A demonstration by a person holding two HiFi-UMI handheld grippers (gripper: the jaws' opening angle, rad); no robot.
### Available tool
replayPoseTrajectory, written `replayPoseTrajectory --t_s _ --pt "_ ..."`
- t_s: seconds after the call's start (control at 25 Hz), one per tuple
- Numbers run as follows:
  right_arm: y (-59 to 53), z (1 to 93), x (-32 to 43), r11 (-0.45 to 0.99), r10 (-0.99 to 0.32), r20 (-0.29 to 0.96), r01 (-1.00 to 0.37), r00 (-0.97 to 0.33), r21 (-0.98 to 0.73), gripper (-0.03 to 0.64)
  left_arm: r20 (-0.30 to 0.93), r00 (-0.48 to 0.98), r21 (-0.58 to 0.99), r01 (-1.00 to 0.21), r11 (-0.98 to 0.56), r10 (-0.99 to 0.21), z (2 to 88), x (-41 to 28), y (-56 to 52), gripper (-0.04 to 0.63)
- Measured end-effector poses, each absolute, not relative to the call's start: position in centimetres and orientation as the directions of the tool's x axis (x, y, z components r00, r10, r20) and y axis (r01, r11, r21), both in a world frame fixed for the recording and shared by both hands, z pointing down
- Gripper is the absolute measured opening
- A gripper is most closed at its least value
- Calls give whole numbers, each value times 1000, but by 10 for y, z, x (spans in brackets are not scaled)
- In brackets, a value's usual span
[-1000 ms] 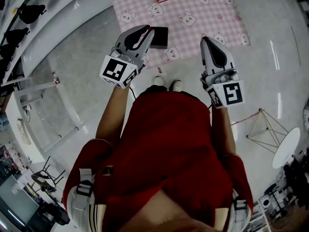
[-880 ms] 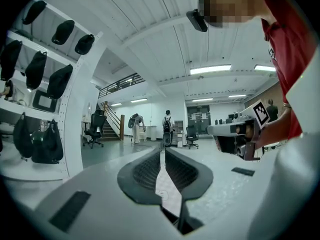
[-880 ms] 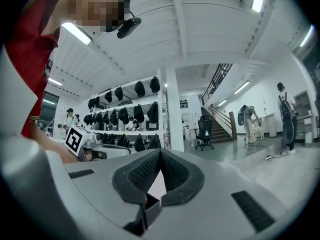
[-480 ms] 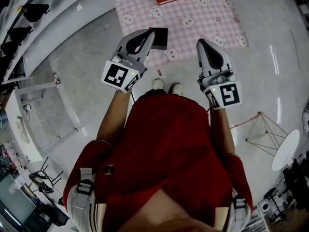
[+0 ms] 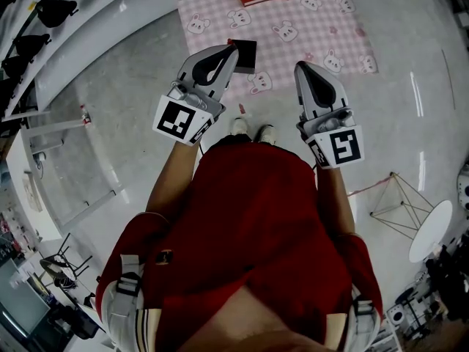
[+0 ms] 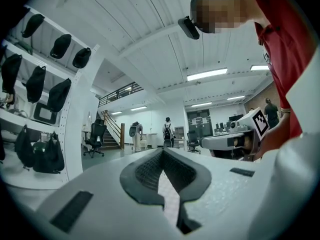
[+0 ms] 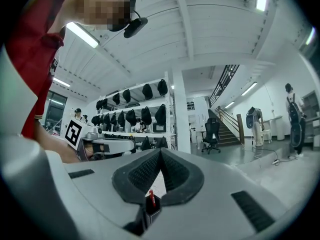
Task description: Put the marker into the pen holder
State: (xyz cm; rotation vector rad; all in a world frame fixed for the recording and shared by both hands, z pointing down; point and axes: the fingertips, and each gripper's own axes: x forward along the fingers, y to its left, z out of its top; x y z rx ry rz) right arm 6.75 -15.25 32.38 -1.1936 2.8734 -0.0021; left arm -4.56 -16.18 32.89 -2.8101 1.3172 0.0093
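**Both grippers empty above a floor mat; holder sits beside the left tip**

A person [image 5: 249, 218] in a red top stands looking down at a grey floor [image 5: 124, 94]. A pink checked mat [image 5: 315, 28] fills the upper centre of the head view. Both grippers point up-frame toward the mat.

The left gripper [image 5: 232, 49] and right gripper [image 5: 301, 67] each have their tips closed together with nothing gripped. Only mat shows through the gap behind the pads.

The black holder [image 5: 245, 56] sits at the mat's near edge. In the frame it is just right of the left tip and well left of the right one. The left looks nearer, though both seem to be held well above it.

In the right gripper view a thin red marker [image 7: 149, 196] shows low through the gap. Its length runs up-frame, against something black, likely the holder. I cannot tell whether it stands inside or lies in front.
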Motion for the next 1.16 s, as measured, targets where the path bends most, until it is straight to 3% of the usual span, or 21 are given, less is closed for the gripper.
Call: replayPoseTrajectory --t_s 1.16 --pt "-153 332 46 726 -687 -7 -687 -726 -24 -2 2 616 -42 -787 -615 -788 339 -72 -168 6"
